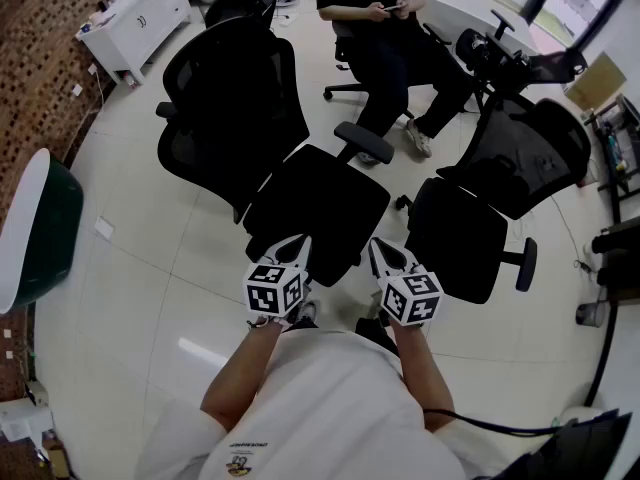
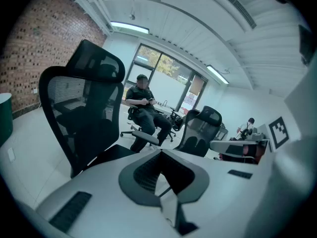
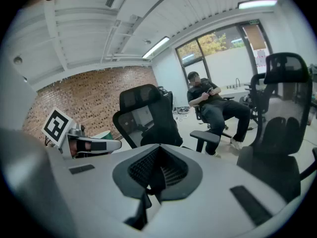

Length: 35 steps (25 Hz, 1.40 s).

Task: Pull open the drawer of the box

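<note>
No box or drawer shows in any view. In the head view my left gripper (image 1: 292, 251) and right gripper (image 1: 384, 256) are held side by side close to the person's chest, above the floor, pointing at black office chairs. The marker cubes sit just behind the jaws. In the left gripper view the left gripper (image 2: 161, 168) has its jaws closed together with nothing between them. The right gripper (image 3: 157, 170) in its own view looks the same: jaws together, empty.
Three black mesh office chairs stand ahead: one at the left (image 1: 238, 118), one right before the grippers (image 1: 318, 208), one at the right (image 1: 500, 193). A person sits on a further chair (image 1: 385, 28). There is a white cabinet (image 1: 140, 16) far left and a dark green tub (image 1: 38, 230) by the brick wall.
</note>
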Motion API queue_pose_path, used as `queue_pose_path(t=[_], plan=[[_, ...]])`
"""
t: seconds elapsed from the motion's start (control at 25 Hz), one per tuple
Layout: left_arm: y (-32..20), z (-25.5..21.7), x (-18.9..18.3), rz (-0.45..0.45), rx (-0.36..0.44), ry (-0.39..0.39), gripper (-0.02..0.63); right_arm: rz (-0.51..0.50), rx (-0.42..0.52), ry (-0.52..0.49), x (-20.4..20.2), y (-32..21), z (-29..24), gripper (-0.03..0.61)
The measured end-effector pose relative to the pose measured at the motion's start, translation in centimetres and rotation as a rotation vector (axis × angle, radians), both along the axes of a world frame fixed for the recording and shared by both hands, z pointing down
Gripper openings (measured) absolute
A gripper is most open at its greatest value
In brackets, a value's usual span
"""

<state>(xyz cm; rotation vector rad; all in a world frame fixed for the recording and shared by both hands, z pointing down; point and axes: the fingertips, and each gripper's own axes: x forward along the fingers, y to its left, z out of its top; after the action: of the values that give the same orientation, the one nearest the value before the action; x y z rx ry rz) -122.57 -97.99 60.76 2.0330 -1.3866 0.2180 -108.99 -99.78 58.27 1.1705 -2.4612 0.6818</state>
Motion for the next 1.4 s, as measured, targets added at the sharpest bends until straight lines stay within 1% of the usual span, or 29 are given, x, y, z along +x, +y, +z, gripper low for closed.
queue_pose_path(t=[0.12, 0.24, 0.72, 1.12, 1.28, 1.4], plan=[[0.2, 0.0, 0.7, 0.030, 0.001, 0.003, 0.000, 0.028, 0.007, -0.002, 0.5, 0.6, -0.2, -0.014], [0.1, -0.2, 1.9, 0.078, 0.006, 0.004, 0.000, 0.070, 0.012, -0.006, 1.4, 1.1, -0.5, -0.012], [-0.1, -0.5, 8.6, 0.337, 0.034, 0.001, 0.000, 0.327, 0.025, -0.017, 7.7, 4.2, -0.2, -0.014], [0.3, -1.0, 16.3, 0.556, 0.045, 0.016, 0.000, 0.534, 0.037, -0.027, 14.0, 6.5, -0.4, -0.014], [1.0, -0.8, 19.6, 0.650, 0.040, 0.022, 0.000, 0.635, 0.036, -0.051, 16.9, 8.1, -0.3, -0.014], [1.6, -0.4, 22.1, 0.711, 0.035, 0.017, 0.000, 0.693, 0.032, -0.057, 19.0, 9.5, 0.1, -0.014]])
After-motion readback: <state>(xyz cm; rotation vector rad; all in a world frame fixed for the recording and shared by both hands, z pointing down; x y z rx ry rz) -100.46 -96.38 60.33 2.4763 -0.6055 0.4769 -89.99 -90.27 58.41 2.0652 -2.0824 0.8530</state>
